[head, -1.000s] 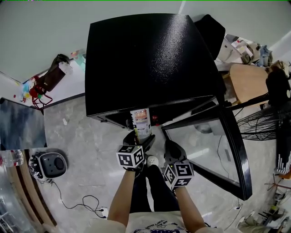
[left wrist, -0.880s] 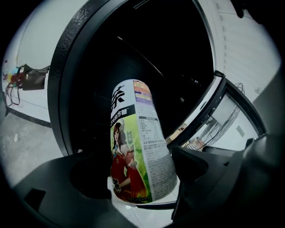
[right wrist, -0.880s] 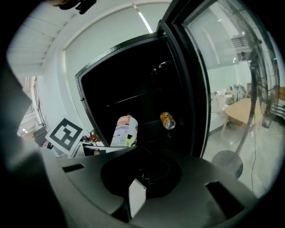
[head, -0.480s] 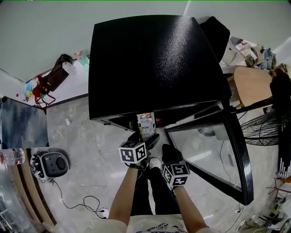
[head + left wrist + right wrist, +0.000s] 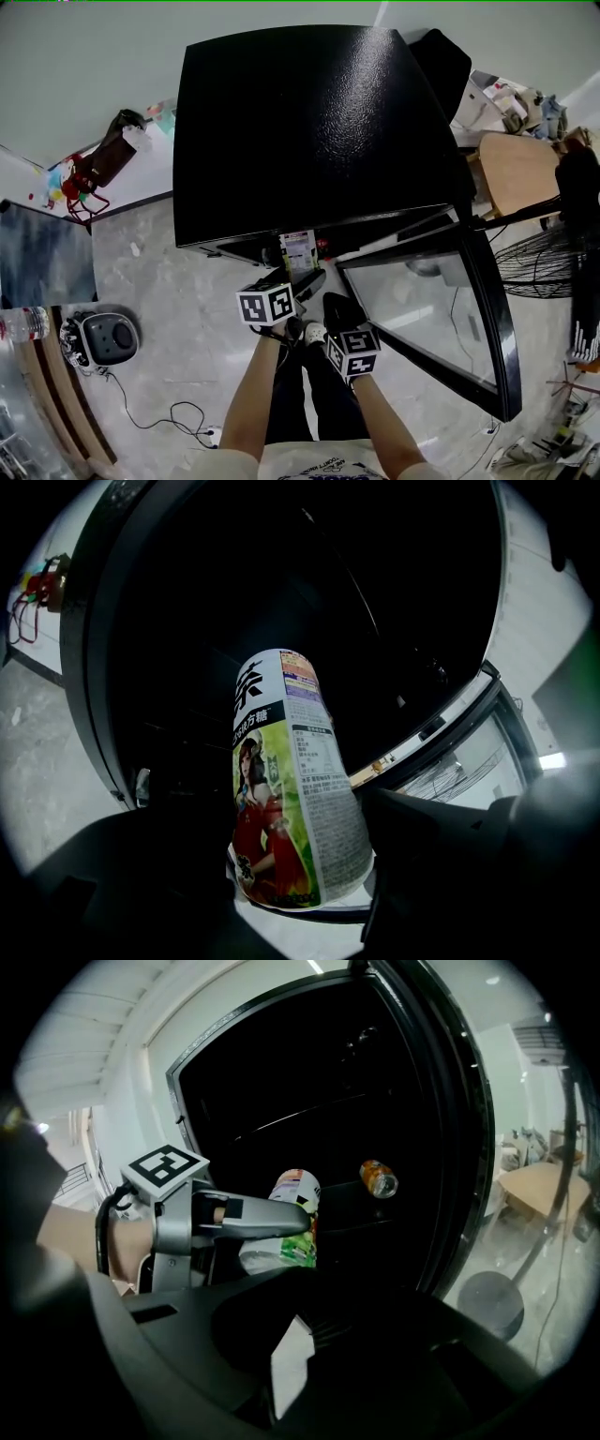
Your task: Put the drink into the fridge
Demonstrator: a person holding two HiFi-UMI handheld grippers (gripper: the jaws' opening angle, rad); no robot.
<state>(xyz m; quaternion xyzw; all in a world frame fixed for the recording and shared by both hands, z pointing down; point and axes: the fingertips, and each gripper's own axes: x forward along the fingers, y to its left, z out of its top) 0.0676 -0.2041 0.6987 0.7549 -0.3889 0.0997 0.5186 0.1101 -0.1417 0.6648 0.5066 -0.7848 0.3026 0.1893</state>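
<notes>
Drink (image 5: 291,789) stands upright, clamped in the outstretched left gripper (image 5: 302,274) at the fridge (image 5: 309,131) opening, right gripper (image 5: 336,302) closed beside it.

The left gripper (image 5: 298,860) clamps a drink bottle (image 5: 291,789) between its dark jaws, low in the centre of the frame. The black fridge (image 5: 234,592) interior fills the upper frame, with its glass door (image 5: 487,738) at the right.
</notes>
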